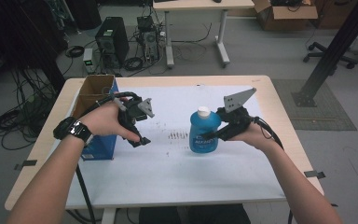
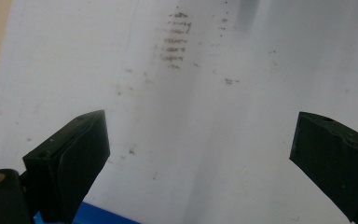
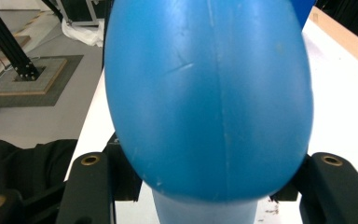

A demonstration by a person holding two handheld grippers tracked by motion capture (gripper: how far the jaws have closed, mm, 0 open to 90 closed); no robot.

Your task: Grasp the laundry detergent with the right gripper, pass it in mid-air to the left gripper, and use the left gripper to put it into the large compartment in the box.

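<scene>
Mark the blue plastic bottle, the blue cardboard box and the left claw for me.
Blue plastic bottle with white cap [image 1: 205, 133]: high view, on its labelled body.
Open blue cardboard box [image 1: 101, 148]: high view, on its blue side wall.
Left claw [image 1: 139, 140]: high view, between its open fingertips.

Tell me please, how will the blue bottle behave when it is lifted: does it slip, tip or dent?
The blue bottle looks like smooth, rounded plastic, so it may slip in the right tool, which holds it by its curved sides. It stands upright and taller than wide, so a sideways push could probably tip it. The plastic wall may flex somewhat under squeeze.
</scene>
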